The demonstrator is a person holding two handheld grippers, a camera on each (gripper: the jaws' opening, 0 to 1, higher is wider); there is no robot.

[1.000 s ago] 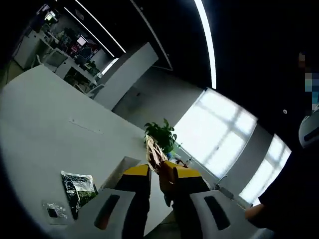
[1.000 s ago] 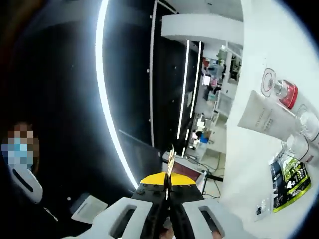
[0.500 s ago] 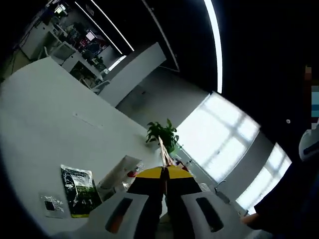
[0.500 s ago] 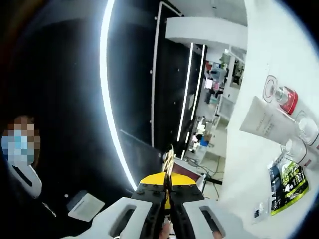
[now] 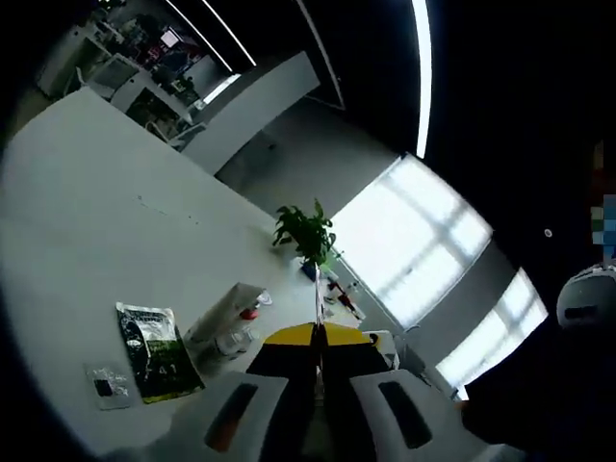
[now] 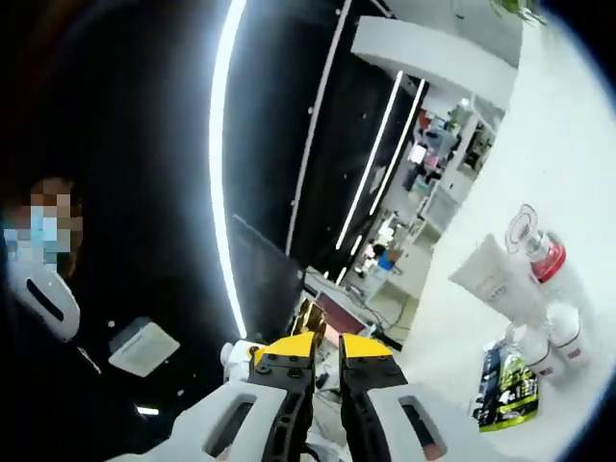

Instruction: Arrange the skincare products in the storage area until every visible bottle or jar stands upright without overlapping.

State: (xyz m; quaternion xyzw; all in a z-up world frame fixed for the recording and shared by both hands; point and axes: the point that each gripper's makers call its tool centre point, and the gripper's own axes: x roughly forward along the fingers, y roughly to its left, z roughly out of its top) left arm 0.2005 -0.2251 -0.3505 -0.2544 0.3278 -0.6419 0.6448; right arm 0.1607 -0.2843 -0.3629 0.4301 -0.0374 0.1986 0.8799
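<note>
In the left gripper view the left gripper (image 5: 318,339) is seen with its yellow-tipped jaws pressed together on a thin pale sliver that cannot be identified. In the right gripper view the right gripper (image 6: 326,348) is parted by a narrow gap, and nothing is seen held. Both are held well above the white tabletop (image 5: 87,241). Beyond them lie a green-and-black printed sachet (image 5: 154,350), a white squeeze tube (image 6: 493,279) on its side, a red-capped clear bottle (image 6: 547,260) and small clear jars (image 6: 560,322), close together. The grippers should be lowered first; then the tube could be taken near its cap and stood apart from the jars.
</note>
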